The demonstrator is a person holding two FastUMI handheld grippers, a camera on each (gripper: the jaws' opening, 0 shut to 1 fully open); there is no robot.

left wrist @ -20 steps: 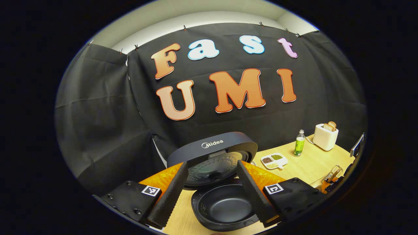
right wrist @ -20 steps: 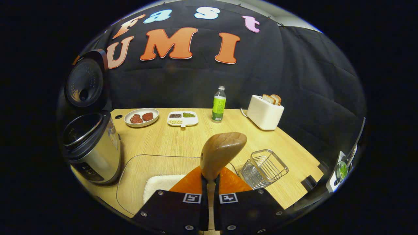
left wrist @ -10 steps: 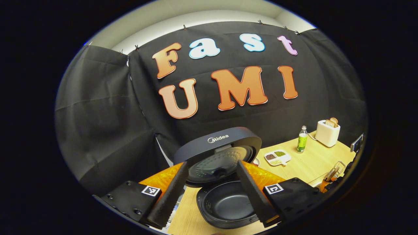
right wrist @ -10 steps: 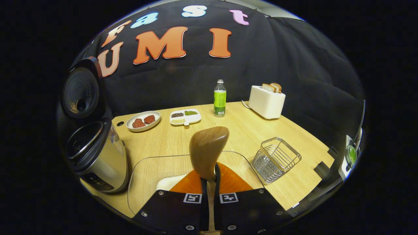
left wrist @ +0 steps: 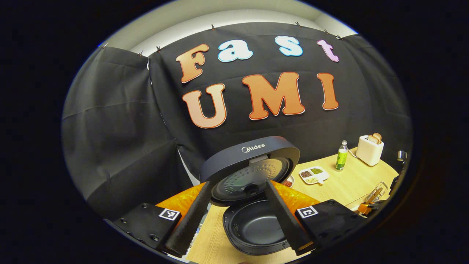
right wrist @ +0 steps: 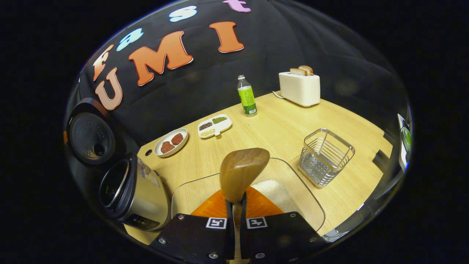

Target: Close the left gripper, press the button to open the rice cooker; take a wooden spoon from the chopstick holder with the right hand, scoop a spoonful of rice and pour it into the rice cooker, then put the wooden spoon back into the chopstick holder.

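The right tool (right wrist: 234, 211) is clamped tight on the neck of the wooden spoon (right wrist: 240, 176), whose bowl stands up ahead of it over the clear tray (right wrist: 311, 205) holding the white rice (right wrist: 274, 192). The spoon looks light, stiff and smooth — I judge a firm hold low on the handle suits it, since polished wood could twist between the pads under a load of loose grains. The left tool (left wrist: 236, 216) hangs with its jaws spread wide and nothing between them, above the rice cooker (left wrist: 256, 227), its lid (left wrist: 253, 168) raised and the dark pot bare. The wire chopstick holder (right wrist: 325, 156) stands just beside the tray on the surface (right wrist: 278, 128). The spoon's handle end is hidden below the tool, and whether the bowl's hollow carries any rice cannot be made out — its back faces the camera.
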